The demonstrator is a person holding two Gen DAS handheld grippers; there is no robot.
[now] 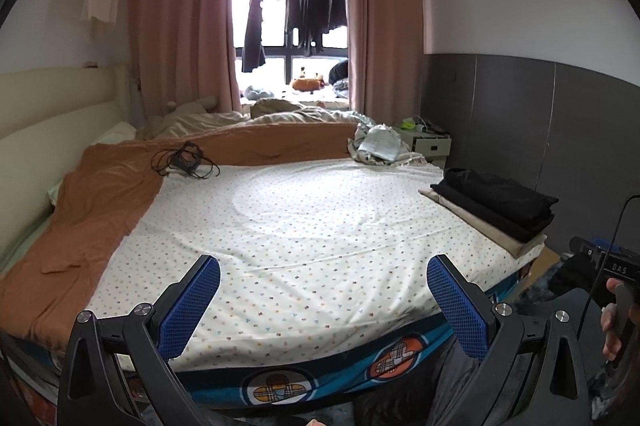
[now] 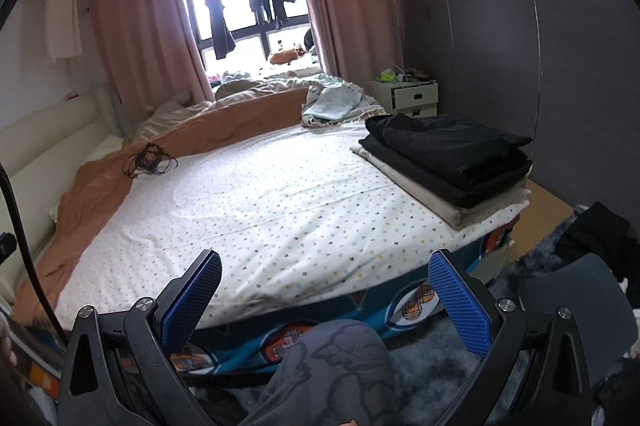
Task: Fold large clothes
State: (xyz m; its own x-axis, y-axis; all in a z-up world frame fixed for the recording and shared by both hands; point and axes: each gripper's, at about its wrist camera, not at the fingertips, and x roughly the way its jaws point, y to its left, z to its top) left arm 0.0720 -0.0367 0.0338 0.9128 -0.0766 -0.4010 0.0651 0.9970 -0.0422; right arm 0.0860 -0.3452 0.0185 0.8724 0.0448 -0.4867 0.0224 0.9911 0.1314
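Across the bed (image 1: 304, 209) in front of you, the dotted sheet (image 2: 256, 201) lies flat and bare over the whole middle, which reads as the working area kept free for spreading a large garment. To your left an orange blanket (image 1: 96, 193) is pushed back along the headboard side, probably to keep it out of that area. On the right edge sits the stack of folded clothes (image 2: 452, 161), dark pieces on top of a pale one, squared up and parked at the corner so finished work stays out of the way. A heap of dark clothes (image 2: 596, 238) lies on the floor rug beyond the bed's right corner; judging by the task, the next piece comes from there, though I cannot tell what garments they are. A tangled black cable (image 1: 184, 161) rests on the blanket, well apart from the stack. Your left hand-held gripper (image 1: 323, 300) hangs above the near edge with its jaws spread and nothing between them. Your right hand-held gripper (image 2: 325, 300) is likewise released and empty, above your knee (image 2: 332, 366).
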